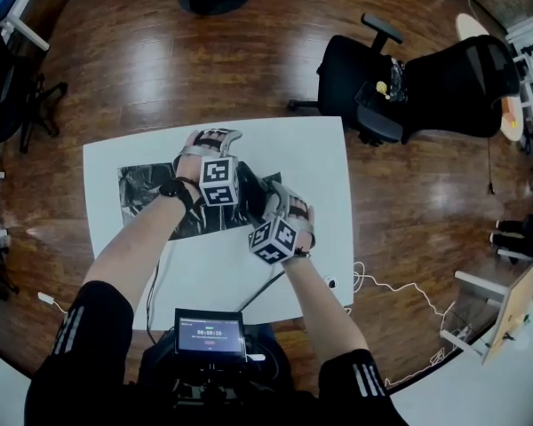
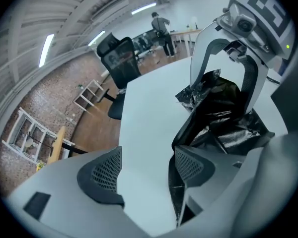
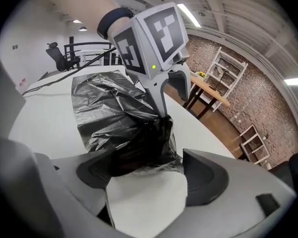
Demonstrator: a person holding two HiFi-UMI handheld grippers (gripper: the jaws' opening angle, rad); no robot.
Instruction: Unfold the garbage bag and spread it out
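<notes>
A crumpled black garbage bag [image 1: 151, 193] lies on the white table [image 1: 311, 158], flat at its left and bunched at its right end. Both grippers meet over the bunched end. My left gripper [image 1: 235, 189] is open: in the left gripper view [image 2: 146, 165] bare table shows between the jaws, and the bag [image 2: 223, 108] lies against the outside of the right jaw. My right gripper [image 1: 268, 213] is open too [image 3: 146, 175], with the edge of the bag [image 3: 109, 108] draped over its left jaw. The left gripper's fingers [image 3: 159, 90] press into the bag just ahead.
A black office chair [image 1: 409, 87] stands past the table's far right corner. A small screen [image 1: 210, 334] sits at the near edge, and a cable [image 1: 266, 287] runs across the table. Wooden floor surrounds the table. A person [image 2: 161, 26] stands far off.
</notes>
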